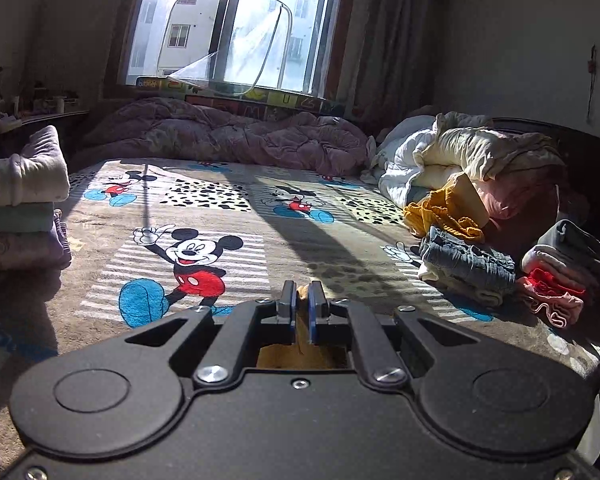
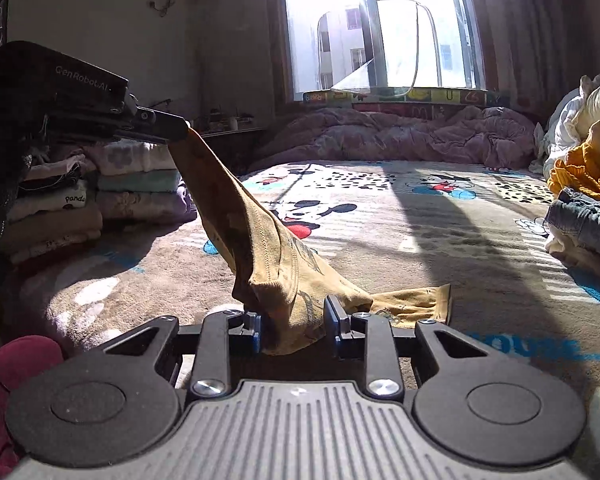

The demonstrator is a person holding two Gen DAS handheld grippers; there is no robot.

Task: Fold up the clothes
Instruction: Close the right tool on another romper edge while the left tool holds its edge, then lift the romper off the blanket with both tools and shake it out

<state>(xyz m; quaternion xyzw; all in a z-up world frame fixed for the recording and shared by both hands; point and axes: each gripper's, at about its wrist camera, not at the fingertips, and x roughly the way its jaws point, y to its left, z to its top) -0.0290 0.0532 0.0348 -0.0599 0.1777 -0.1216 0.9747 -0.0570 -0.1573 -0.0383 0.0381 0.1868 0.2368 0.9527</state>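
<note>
A mustard-yellow garment [image 2: 268,248] hangs stretched over the Mickey Mouse bed cover [image 2: 420,216]. My left gripper [image 1: 302,305] is shut on one end of it; a bit of yellow cloth [image 1: 300,344] shows between and under its fingers. In the right wrist view the left gripper [image 2: 182,130] holds that end up at the upper left. My right gripper [image 2: 294,326] has its jaws apart around the garment's lower bunched part, with cloth lying between them. The garment's far corner [image 2: 420,302] rests on the bed.
Folded clothes are stacked at the left [image 1: 20,200] [image 2: 100,200]. A pile of unfolded clothes and bedding lies at the right [image 1: 468,208] [image 2: 580,184]. A purple quilt [image 1: 220,136] lies under the window. The bed cover [image 1: 260,232] stretches between.
</note>
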